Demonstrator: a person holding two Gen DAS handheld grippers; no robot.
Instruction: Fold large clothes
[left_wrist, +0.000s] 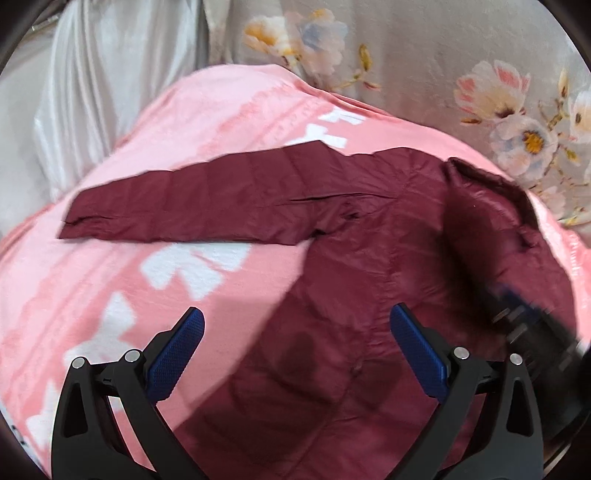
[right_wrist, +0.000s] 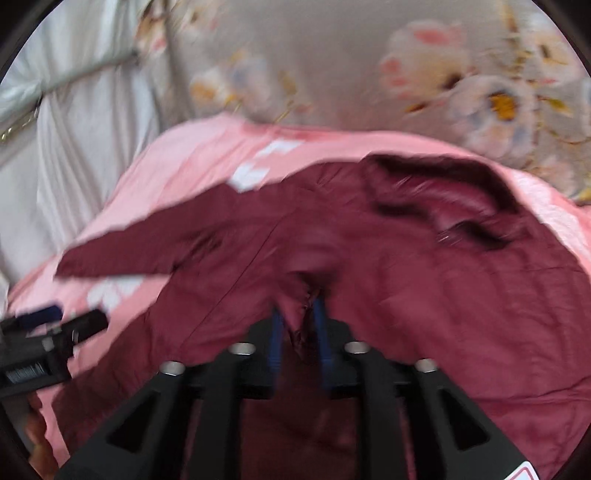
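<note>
Floral fabric (left_wrist: 424, 55) in a grey-beige tone with pale pink and white blossoms is filling the far background in both views, and a shiny white cloth (left_wrist: 110, 74) is hanging in folds at the far left. Nearer, a pink blanket (left_wrist: 92, 258) with white shapes printed on it is covering the bed, and a maroon puffer jacket (left_wrist: 369, 240) is lying on top of it. In the left wrist view the jacket's body is spreading from the near middle toward the right, while one sleeve (left_wrist: 184, 206) is stretching out flat to the left across the blanket, its cuff reaching the far-left part of the pink surface. The collar (left_wrist: 480, 192) is standing up as a dark fold at the far right of the garment. The left claw (left_wrist: 295, 328) is hovering above the jacket's near edge with its blue-padded fingers (left_wrist: 177, 350) spread wide apart, nothing between them. At the right edge of that view a blurred dark shape with a blue tip, the right claw (left_wrist: 524, 321), is sitting over the jacket. In the right wrist view the right claw (right_wrist: 299, 317) is pressing its blue pads (right_wrist: 277, 332) close together on a bunched ridge of the jacket (right_wrist: 443, 295) fabric, which is rising into a small peak between them. The sleeve (right_wrist: 147, 251) is trailing off to the left there, the collar (right_wrist: 443, 184) is showing at the far side, and the left claw (right_wrist: 55, 332) is appearing blurred at the left edge above the blanket (right_wrist: 184, 166).
</note>
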